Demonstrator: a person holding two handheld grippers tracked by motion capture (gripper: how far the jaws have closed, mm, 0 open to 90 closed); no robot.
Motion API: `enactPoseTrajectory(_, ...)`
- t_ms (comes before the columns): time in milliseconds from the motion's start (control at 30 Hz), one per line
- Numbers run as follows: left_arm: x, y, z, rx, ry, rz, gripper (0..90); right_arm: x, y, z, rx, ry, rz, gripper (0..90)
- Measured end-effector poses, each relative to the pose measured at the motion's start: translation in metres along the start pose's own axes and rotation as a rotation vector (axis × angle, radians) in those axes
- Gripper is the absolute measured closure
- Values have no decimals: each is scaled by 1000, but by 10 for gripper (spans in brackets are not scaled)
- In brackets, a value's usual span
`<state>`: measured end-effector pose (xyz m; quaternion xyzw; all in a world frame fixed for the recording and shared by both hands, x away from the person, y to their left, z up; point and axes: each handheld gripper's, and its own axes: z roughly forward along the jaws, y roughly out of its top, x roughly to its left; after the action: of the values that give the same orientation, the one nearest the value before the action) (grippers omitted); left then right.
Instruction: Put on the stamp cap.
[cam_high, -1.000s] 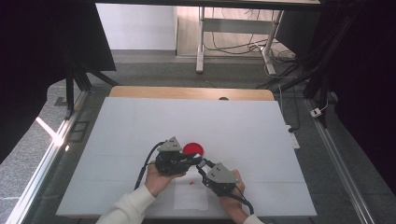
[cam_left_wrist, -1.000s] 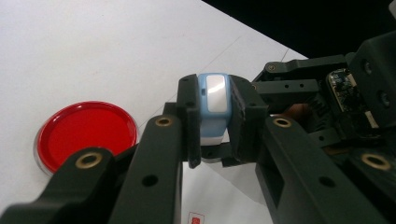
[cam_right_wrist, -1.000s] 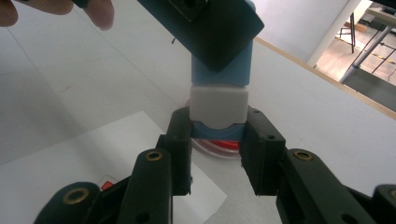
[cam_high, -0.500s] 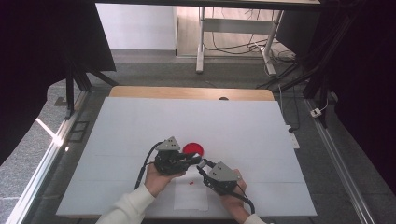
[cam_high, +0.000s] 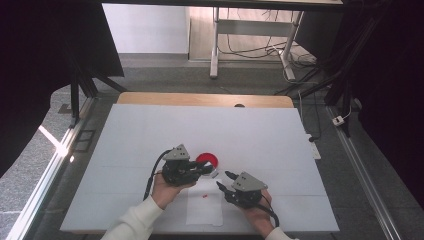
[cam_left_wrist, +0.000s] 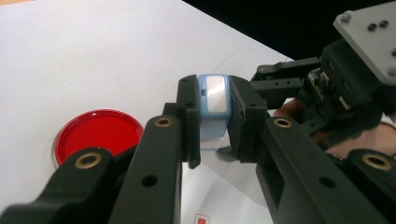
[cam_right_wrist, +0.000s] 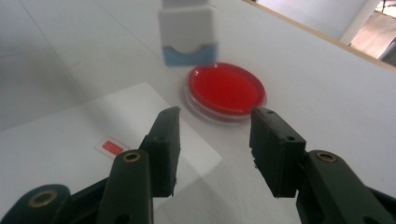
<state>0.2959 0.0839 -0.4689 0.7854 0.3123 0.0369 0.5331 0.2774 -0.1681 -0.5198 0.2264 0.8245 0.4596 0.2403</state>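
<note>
The small blue and white box (cam_left_wrist: 213, 105) sits clamped between the jaws of our left gripper (cam_high: 202, 169), lifted just above the white table (cam_high: 150, 130) and hanging close to the near edge of the red dish (cam_high: 207, 160). In the right gripper view the same box (cam_right_wrist: 188, 35) shows beyond the dish (cam_right_wrist: 226, 91), its white end toward us and its blue part below. Our right gripper (cam_high: 223, 181) has just been opening its jaws; they now stand apart with nothing between them, a little to the near right of the box and pointed at it. On the white sheet (cam_high: 205, 210) near us lies a tiny red tab (cam_high: 205, 196), which we judge to be a piece already taken off. We read the step as working on the box with both tools, probably pulling a part from it. To do it well, we should keep the left grip firm and level so the box does not twist, bring the right jaws in squarely on the free white end rather than the blue body, close only once both pads flank it, and stay clear of the dish's rim.
</note>
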Motion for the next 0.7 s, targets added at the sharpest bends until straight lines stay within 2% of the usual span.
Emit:
enactPoseTrajectory(100,0,0,-1,-1,2,6,757,-10,-6,-9,17,12,37,503)
enactPoseTrajectory(333,1,0,-1,9,4,18,756,-38,-20,-36,33,-19,92,495)
enactPoseTrajectory(467,2,0,-4,12,4,24,755,-53,-29,-54,28,-43,97,492)
enactPoseTrajectory(567,3,1,-6,9,7,25,755,-64,-36,-68,15,-52,117,491)
enactPoseTrajectory(700,4,1,-8,7,13,24,755,-72,-44,-82,26,-87,114,488)
